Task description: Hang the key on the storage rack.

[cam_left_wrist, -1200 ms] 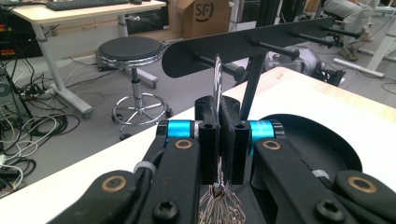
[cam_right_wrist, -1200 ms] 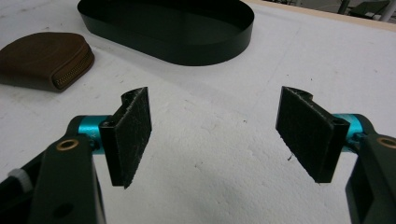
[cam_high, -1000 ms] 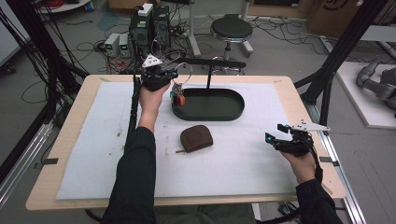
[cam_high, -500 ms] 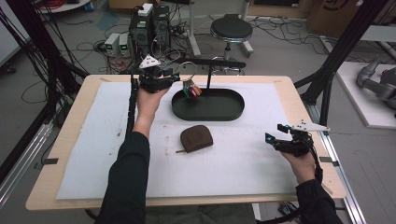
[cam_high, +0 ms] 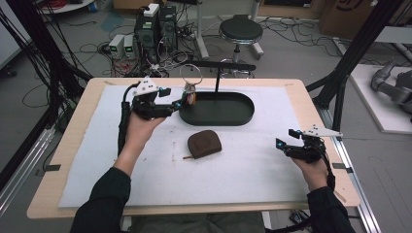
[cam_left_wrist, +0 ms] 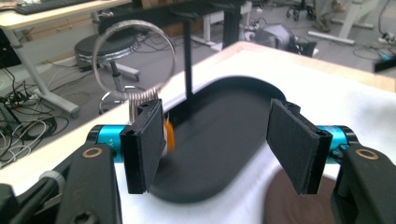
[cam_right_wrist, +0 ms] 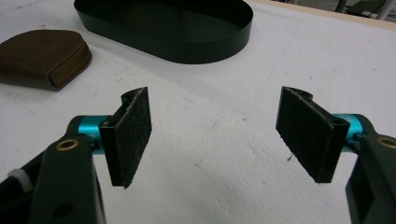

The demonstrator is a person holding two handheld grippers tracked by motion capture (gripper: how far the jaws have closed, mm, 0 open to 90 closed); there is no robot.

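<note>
Currently: my left gripper (cam_high: 179, 104), fingers just spread wide and empty, sits beside the key ring (cam_high: 190, 82) at the black tray's (cam_high: 243, 118) left end, toward the tabletop's far edge. My right gripper (cam_high: 281, 146), fingers wide apart, holds nothing near the right edge.

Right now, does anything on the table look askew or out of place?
Yes: the key ring with its orange tag sits perched at the black oval tray's left rim, not inside it. The brown zip pouch lies flat.
</note>
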